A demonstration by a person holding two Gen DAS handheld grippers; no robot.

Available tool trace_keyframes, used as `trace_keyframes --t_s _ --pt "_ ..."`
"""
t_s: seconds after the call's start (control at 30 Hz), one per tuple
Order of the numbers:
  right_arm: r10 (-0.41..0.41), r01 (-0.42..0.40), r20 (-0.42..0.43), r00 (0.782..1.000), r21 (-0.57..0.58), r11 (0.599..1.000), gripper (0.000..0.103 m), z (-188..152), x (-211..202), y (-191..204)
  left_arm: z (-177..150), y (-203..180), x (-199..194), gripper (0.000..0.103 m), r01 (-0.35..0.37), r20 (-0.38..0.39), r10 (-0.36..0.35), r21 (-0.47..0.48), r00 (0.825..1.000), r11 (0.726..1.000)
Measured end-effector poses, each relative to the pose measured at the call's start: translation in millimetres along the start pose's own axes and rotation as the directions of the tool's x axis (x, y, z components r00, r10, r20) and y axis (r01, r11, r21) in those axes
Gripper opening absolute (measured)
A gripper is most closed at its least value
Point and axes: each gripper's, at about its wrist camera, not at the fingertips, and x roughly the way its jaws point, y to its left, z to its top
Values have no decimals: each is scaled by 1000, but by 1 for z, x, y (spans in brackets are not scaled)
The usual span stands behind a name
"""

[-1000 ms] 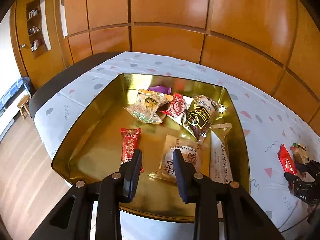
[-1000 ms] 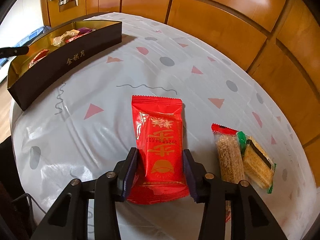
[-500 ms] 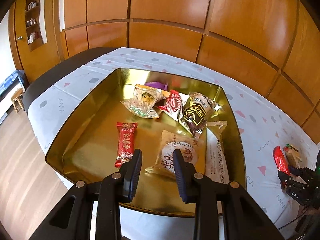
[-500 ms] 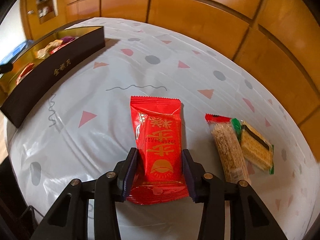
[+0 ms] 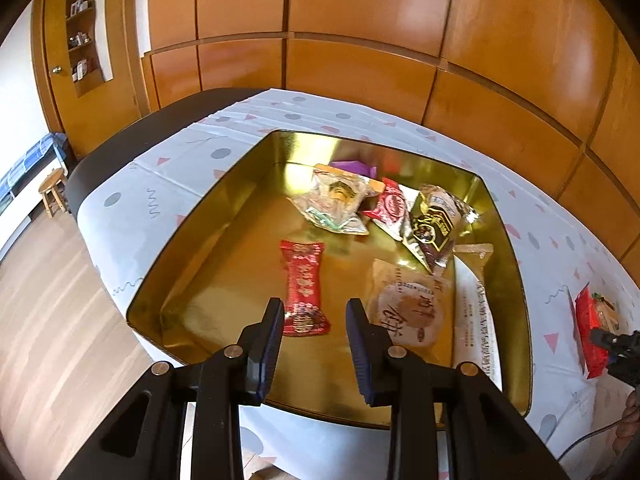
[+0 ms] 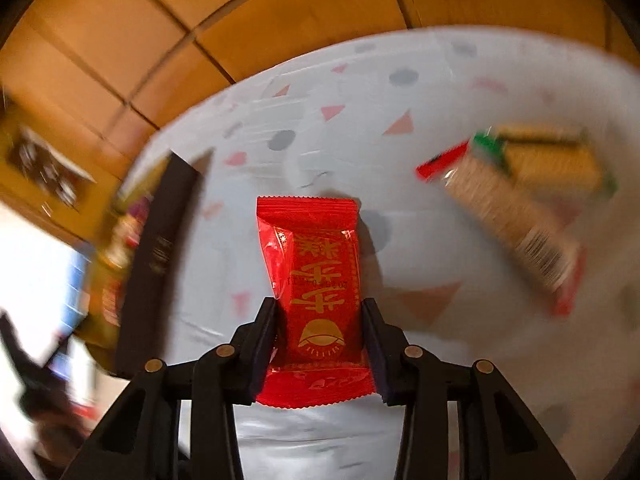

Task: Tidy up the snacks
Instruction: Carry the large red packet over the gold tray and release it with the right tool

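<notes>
Hovering over a shallow gold tray (image 5: 192, 240), the left gripper (image 5: 314, 326) points down at it with its jaws parted and nothing between them. Inside the tray lie several wrapped snacks: a long red sweet (image 5: 305, 288) just past the fingertips, a round pastry in a tan wrapper (image 5: 406, 308) beside it, and further back a clear packet (image 5: 334, 202), a small red packet (image 5: 390, 208) and a dark foil packet (image 5: 434, 226). The tray sits on a white tablecloth (image 5: 132, 200) printed with dots and triangles. At the far right edge the right gripper (image 5: 612, 346) shows small, at a red packet on the cloth.

Seen from the right wrist, the picture is smeared by motion. The right gripper (image 6: 320, 332) is clenched on the red snack packet (image 6: 316, 280); its jaws have just been closing, and both pads press the packet's long sides near its lower end. The packet juts forward from the jaws, seemingly clear of the cloth, though blur makes this uncertain. Two more wrapped bars (image 6: 520, 196) lie on the cloth to the right. The dark outer wall of the tray (image 6: 160, 264) stands to the left.

To do this step well, the grip probably needs to stay firm on the slippery wrapper, carrying the packet level over the tray wall and letting go above a bare gold patch, away from the left gripper.
</notes>
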Motion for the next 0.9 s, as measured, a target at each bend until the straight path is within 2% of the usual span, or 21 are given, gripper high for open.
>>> trace_keyframes --t_s 0.07,0.2,0.37,0.43,0.6,0.73,0.9 --pt "103 -102 -10 995 65 993 42 1 1 3 1 3 1 32 -4 2 4 -7 1000 1000" --pt "192 -191 -11 981 68 979 42 2 -2 28 4 13 2 32 -21 4 21 -36 1000 999" --pt "205 -207 -28 978 -108 972 42 7 2 101 5 25 4 32 -38 4 39 -71 999 997" --pt "195 -202 -52 979 -207 957 42 7 11 140 6 31 4 32 -45 7 46 -84 999 995" --pt "199 -227 -115 973 -349 909 42 -1 38 212 7 44 7 32 -59 6 60 -117 998 991" --pt "193 -237 -150 970 -386 892 42 -6 59 247 6 50 9 32 -70 8 72 -132 997 989" --pt "164 -225 -187 969 -379 897 44 -10 82 270 6 55 12 32 -79 3 81 -149 997 986"
